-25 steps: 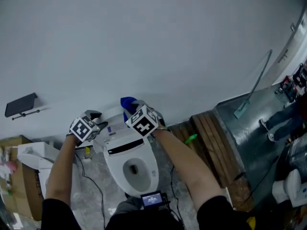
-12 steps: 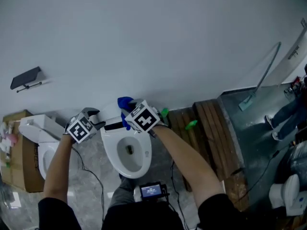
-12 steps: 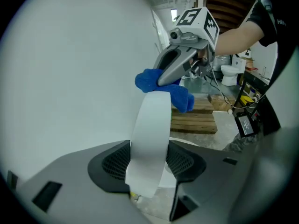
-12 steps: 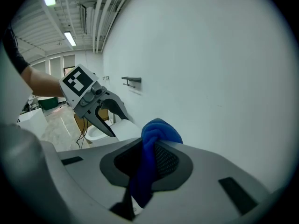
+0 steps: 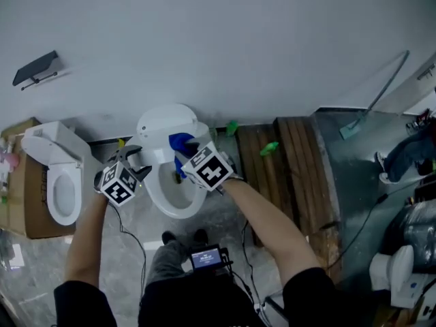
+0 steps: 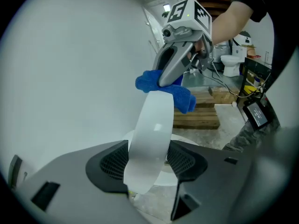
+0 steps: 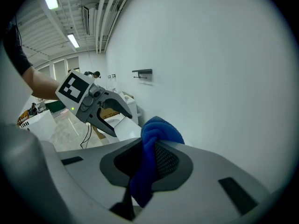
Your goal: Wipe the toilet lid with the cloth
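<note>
The white toilet lid [image 5: 162,125] stands raised against the wall above the open bowl [image 5: 170,199]. My left gripper [image 5: 139,162] is at the lid's lower left edge. In the left gripper view that thin edge [image 6: 152,134] runs between the jaws of the left gripper [image 6: 148,160]. They have just been opening, and mesh pad shows on both sides of the edge. My right gripper [image 5: 182,159] is shut on a bunched blue cloth [image 5: 180,142] at the lid's lower right. In the right gripper view the cloth [image 7: 156,134] fills the right gripper [image 7: 145,164].
A second white toilet [image 5: 51,176] and a cardboard box [image 5: 17,182] stand at the left. At the right lie a wooden pallet [image 5: 286,162] with a green bottle [image 5: 269,147], and a mop [image 5: 371,107]. A black shelf [image 5: 34,68] hangs on the wall.
Both grippers have come down and in toward the toilet. The left one went from beside the tank to the lid's edge. The right one kept the cloth.
</note>
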Demonstrator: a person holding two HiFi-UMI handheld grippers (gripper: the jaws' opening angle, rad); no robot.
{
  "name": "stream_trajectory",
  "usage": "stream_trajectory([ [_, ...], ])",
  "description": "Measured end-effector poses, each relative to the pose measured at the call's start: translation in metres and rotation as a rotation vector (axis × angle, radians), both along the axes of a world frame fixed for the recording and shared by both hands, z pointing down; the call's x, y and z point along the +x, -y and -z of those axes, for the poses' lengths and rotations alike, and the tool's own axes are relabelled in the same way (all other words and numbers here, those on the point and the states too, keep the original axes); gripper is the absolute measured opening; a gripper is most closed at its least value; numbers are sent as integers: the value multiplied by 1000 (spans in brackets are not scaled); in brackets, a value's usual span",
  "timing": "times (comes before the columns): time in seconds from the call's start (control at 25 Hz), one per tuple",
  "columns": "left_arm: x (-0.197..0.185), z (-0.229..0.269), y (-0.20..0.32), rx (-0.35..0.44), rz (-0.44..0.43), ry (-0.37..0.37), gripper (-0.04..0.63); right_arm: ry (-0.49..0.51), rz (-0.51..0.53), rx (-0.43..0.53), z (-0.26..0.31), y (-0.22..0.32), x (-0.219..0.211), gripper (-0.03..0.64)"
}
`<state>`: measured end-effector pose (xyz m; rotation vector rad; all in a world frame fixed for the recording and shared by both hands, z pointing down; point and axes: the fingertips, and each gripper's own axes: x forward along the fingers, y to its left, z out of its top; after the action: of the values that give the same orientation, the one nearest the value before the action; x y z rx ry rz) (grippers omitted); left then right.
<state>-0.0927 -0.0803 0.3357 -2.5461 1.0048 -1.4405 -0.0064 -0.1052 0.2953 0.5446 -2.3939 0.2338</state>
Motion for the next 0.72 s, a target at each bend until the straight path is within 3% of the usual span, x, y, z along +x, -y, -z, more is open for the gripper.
stream_trajectory([
  [0.72, 30, -95, -97, 133, -75, 3, 265, 14, -130, -23, -97, -101, 29, 58],
])
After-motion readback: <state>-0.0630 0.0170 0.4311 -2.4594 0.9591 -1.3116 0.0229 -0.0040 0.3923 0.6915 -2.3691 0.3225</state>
